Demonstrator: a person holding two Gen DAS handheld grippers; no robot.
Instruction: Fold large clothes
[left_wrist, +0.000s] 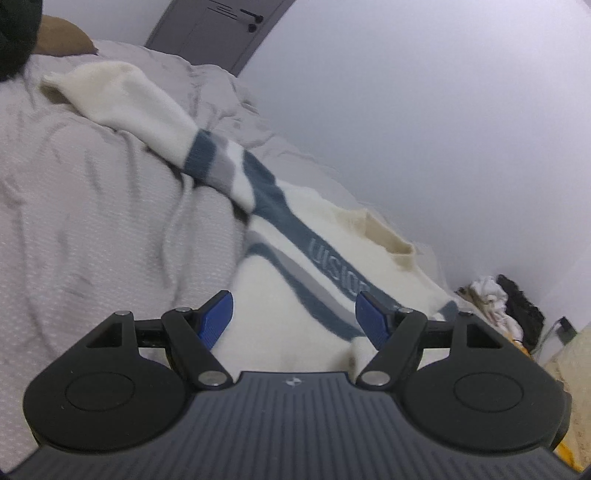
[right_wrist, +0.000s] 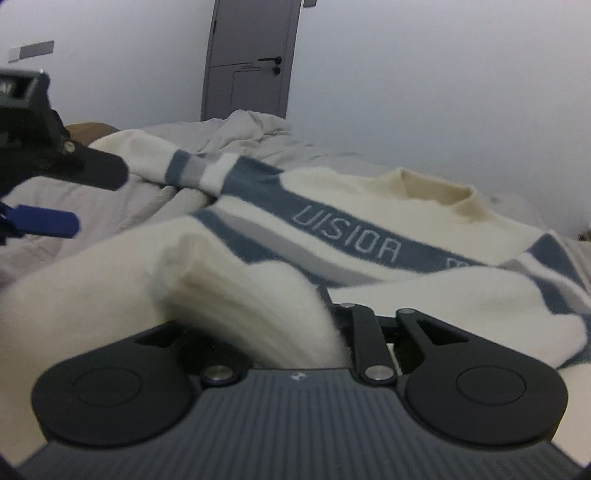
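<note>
Fold in hand, by the look of it: bringing the near hem of the sweater (right_wrist: 424, 206) up over its body. Spread chest-up across the middle of the bed (left_wrist: 92, 221), collar (right_wrist: 436, 192) toward the far edge, one sleeve (left_wrist: 122, 103) thrown out toward the far left corner.

Right gripper (right_wrist: 314, 332): linkage drawn in, a thick roll of cream knit rising out between the jaws, so judged clamped on the hem, though fingertips hidden under the fabric. Left gripper (left_wrist: 291, 310): jaws wide apart, holding nothing, hovering just above the sweater's lower body near the striped band.

To do it well:
- Bring the left down onto the hem level with the right and pinch both layers, not the top one alone.
- Lift both corners together and evenly; thick fuzzy knit likely to sag and bunch if carried by one side.
- Lay the hem along the blue band with the lettering, then smooth outward.
- Deal with the stray sleeve too, or end with a lopsided bundle.

Around: rumpled quilt ridges beside the sweater, apt to catch the fabric; a brown pillow (left_wrist: 62, 37) at the far left corner; a heap of clothes (left_wrist: 498, 299) on the floor past the bed's right edge; a grey door (right_wrist: 251, 62) behind. Nothing lying on the sweater itself.
</note>
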